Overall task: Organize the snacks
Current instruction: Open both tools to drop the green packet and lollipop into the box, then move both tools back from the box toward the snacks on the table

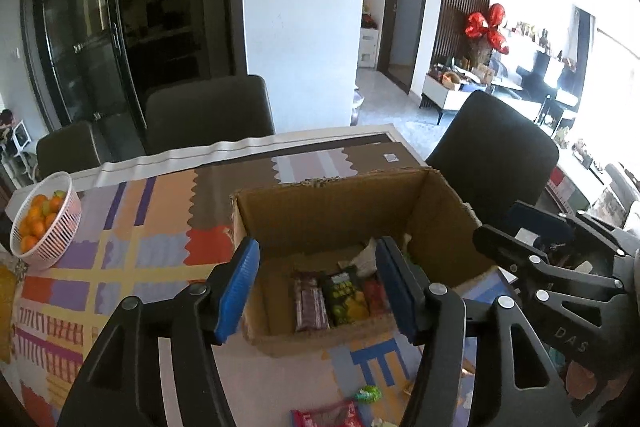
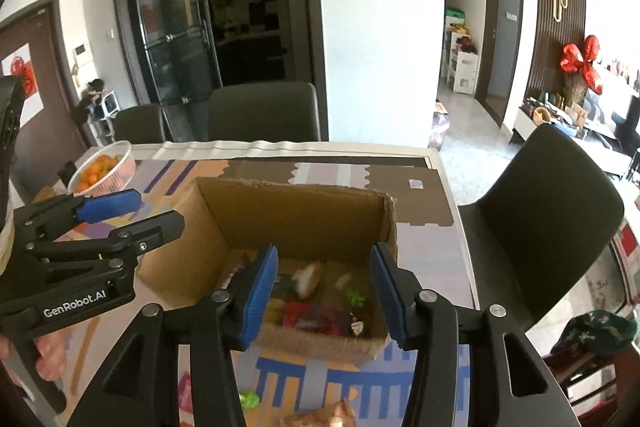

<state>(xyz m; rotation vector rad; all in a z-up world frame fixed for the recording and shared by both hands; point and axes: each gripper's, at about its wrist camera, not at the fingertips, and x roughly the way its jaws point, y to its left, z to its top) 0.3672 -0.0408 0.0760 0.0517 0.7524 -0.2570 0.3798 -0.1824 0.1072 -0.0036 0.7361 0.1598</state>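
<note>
An open cardboard box (image 1: 320, 203) (image 2: 296, 215) stands on the patterned tablecloth. Inside lie a brown bar (image 1: 310, 303), a green-yellow packet (image 1: 346, 295) and a red packet (image 1: 374, 291) (image 2: 316, 315). My left gripper (image 1: 316, 291) (image 2: 156, 213) hovers over the box's near left side, open, nothing between its blue pads. My right gripper (image 2: 324, 295) (image 1: 500, 227) stands open above the box's near edge. Two blurred pale pieces (image 2: 306, 279) and a green candy (image 2: 356, 299) show between its fingers, inside the box, touching neither pad.
Loose snacks lie in front of the box: a green candy (image 1: 366, 393) (image 2: 248, 399), a red packet (image 1: 328, 415) and a beige packet (image 2: 324, 417). A pink basket of oranges (image 1: 44, 223) (image 2: 104, 167) sits far left. Dark chairs (image 1: 208, 111) (image 2: 552, 207) ring the table.
</note>
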